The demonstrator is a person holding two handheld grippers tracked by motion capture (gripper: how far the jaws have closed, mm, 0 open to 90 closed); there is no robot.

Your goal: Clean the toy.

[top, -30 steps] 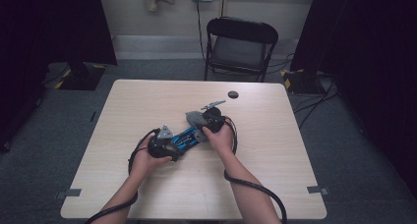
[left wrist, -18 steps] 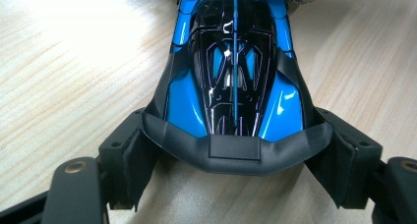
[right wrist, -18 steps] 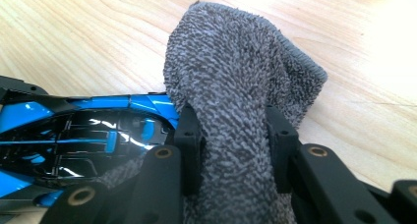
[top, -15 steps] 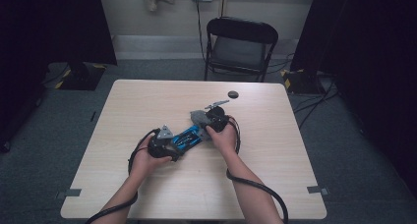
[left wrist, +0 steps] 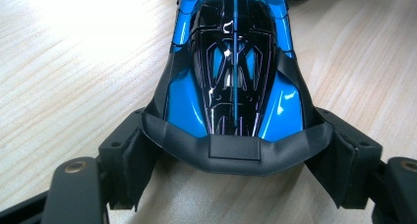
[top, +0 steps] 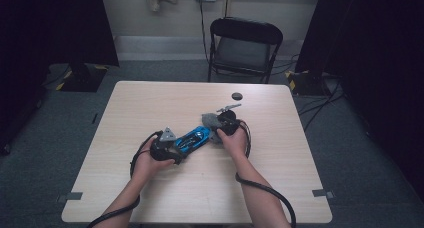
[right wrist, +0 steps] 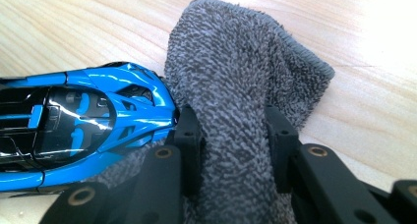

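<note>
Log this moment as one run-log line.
left gripper: shut on blue toy car | right gripper: shut on grey cloth, touching car | table: small black disc

a black folding chair [top: 245, 48] behind the table [top: 150, 108]; small dark disc [top: 237, 96] on it.

A toy car [top: 194, 137] lies mid-table [top: 150, 103] between two hand-held grippers: the left gripper [top: 165, 147] clasps its near-left end, the right gripper [top: 223, 124] pinches a cloth [top: 211, 121] against its far-right end. A small disc [top: 236, 96] rests beyond them, and a chair [top: 244, 48] stands behind the table.
</note>
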